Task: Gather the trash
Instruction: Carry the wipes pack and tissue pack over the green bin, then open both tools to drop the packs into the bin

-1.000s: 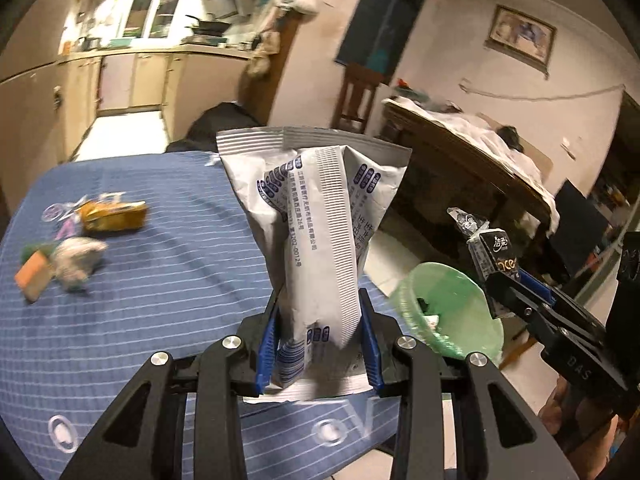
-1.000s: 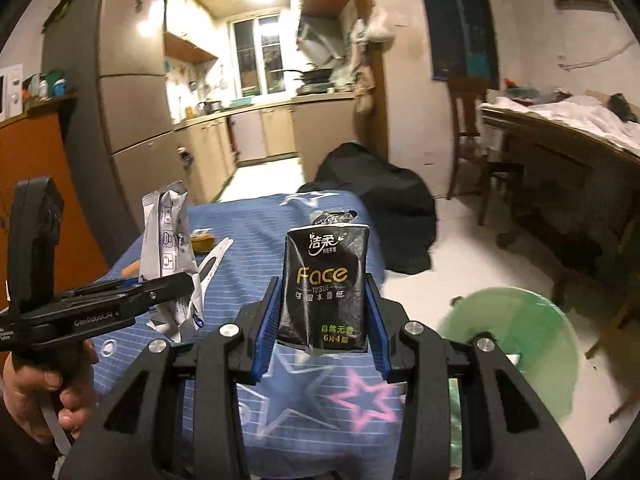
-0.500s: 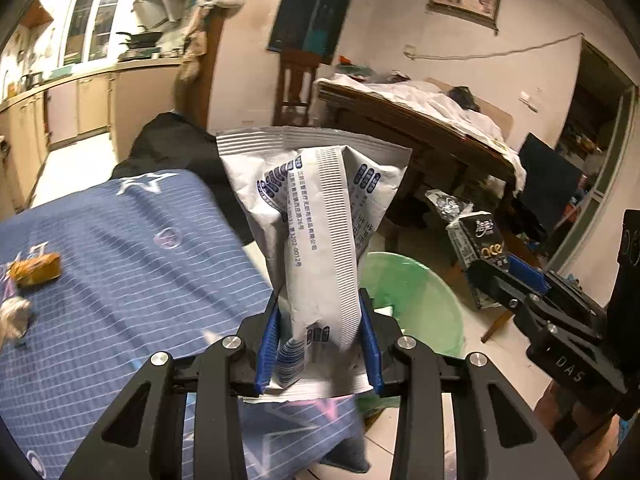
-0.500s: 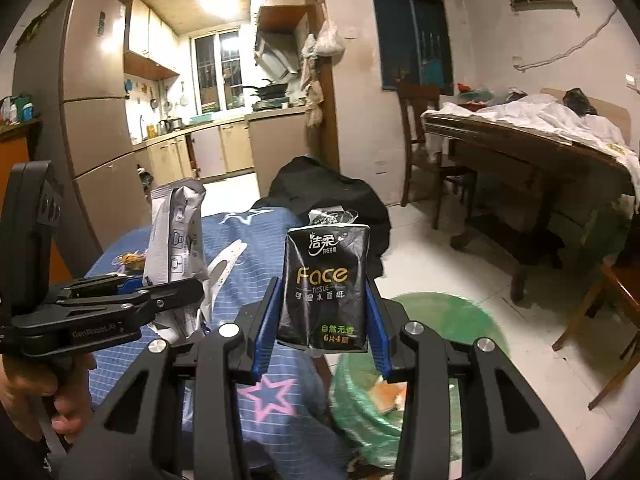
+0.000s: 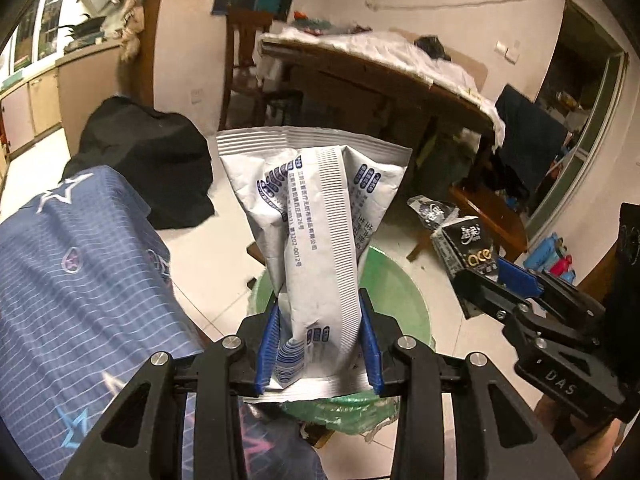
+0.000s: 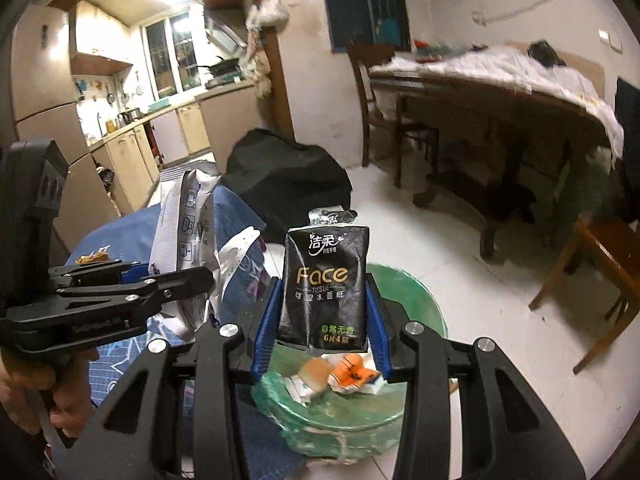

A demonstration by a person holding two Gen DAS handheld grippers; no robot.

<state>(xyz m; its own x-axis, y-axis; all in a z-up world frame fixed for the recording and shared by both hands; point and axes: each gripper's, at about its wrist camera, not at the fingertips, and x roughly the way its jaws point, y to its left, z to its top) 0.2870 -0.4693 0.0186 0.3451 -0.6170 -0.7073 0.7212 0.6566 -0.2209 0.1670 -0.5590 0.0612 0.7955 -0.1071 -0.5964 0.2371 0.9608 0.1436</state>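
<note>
Trash for this job is in both grips: a crinkled white plastic pouch with blue print [image 5: 316, 240] is pinched near its lower end between the blue pads of the left gripper [image 5: 318, 344], standing upright, and a black tissue packet with gold "Face" lettering [image 6: 324, 284] is clamped the same way in the right gripper [image 6: 322, 328]. Both sets of fingers are clenched on their items. Below and just beyond them is the round bin lined with a green plastic bag [image 6: 416, 300], on the pale tiled floor [image 6: 480, 292] beside the near edge of the table draped in a blue striped cloth with stars [image 5: 80, 280]; wrappers and an orange scrap [image 6: 352, 370] already lie inside. From the right wrist view the tissue packet hangs over the bin's near part, while the left wrist view puts the pouch above the bin's near-left rim, close to the cloth edge. The step in hand looks like the drop. To do it well, I would bring each gripper further over the middle of the opening before letting go, since the light pouch may flutter or catch on the cloth. Tipping the pouch forward and releasing low should help it fall cleanly, and opening one gripper at a time would keep the two tools, now near each other, from knocking. More small litter [image 6: 92, 258] sits far left on the table, so the collecting is probably not finished.
</note>
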